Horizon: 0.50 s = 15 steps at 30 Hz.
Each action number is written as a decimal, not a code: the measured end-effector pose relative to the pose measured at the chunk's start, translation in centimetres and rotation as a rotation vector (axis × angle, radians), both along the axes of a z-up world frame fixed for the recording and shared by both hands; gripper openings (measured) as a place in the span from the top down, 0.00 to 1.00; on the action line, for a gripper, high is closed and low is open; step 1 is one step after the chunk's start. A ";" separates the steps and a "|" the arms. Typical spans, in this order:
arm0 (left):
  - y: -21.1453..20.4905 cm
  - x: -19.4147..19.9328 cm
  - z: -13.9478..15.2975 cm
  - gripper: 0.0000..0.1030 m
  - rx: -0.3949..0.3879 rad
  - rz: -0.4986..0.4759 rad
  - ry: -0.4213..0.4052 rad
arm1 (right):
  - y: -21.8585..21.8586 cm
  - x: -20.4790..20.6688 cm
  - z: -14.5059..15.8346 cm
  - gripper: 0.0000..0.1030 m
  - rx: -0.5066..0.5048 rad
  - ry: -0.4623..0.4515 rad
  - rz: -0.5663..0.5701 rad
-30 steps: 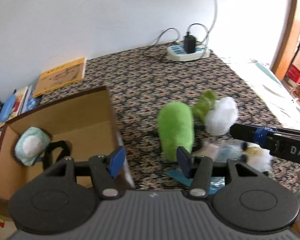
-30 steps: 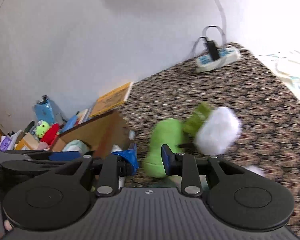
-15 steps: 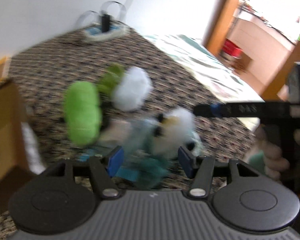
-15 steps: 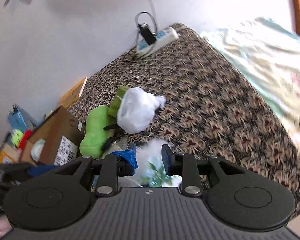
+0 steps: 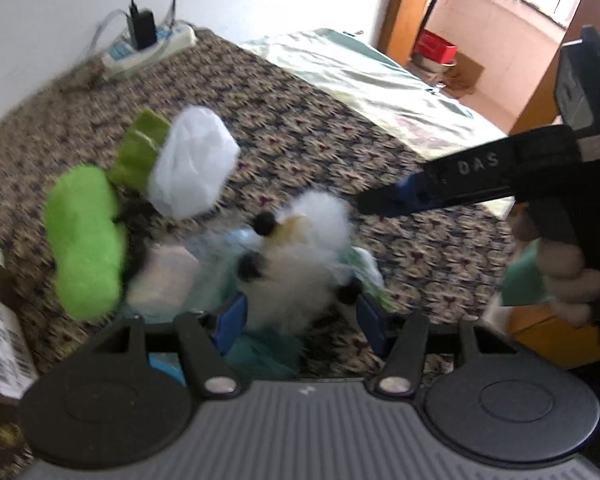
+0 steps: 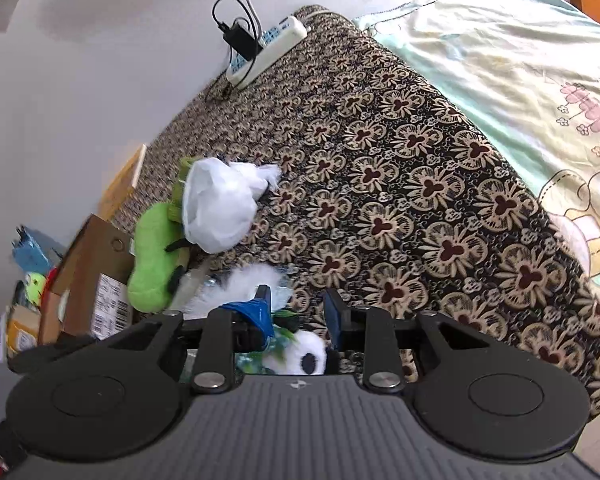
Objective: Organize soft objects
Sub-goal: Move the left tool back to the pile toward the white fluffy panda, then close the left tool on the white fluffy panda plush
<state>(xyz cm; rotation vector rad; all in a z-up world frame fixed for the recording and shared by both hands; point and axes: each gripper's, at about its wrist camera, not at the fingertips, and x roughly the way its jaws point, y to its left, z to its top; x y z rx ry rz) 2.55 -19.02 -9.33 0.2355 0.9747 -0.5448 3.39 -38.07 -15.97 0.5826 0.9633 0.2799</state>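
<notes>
A white fluffy plush (image 5: 300,252) with black spots lies on the patterned cloth, between the open fingers of my left gripper (image 5: 300,320). It also shows in the right wrist view (image 6: 236,284), with a panda-faced part (image 6: 306,358) under my right gripper (image 6: 298,312), which is open and empty just above it. In the left wrist view the right gripper (image 5: 384,204) points at the plush from the right. A green plush (image 5: 84,240) and a white plastic bag (image 5: 192,168) lie to the left.
A cardboard box (image 6: 96,276) stands at the left with a labelled side. A power strip (image 6: 266,52) with a charger lies by the wall. A pale green bedsheet (image 6: 520,60) covers the right. Books and toys (image 6: 32,276) clutter the far left floor.
My left gripper swung right from the box and green plush to the white fluffy plush. My right gripper moved right and down over the same plush.
</notes>
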 end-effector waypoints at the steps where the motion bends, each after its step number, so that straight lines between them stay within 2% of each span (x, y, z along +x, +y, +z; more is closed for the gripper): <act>1: 0.0 0.0 0.1 0.43 0.019 -0.007 -0.022 | -0.1 0.1 0.0 0.89 -0.014 -0.004 0.003; 10: -2.3 0.3 -1.4 0.43 0.155 -0.113 -0.117 | 0.6 1.2 -0.8 0.89 0.012 0.025 0.120; 15: -2.8 0.2 -1.5 0.45 0.172 -0.131 -0.146 | 0.7 1.4 -1.1 0.89 0.052 0.027 0.111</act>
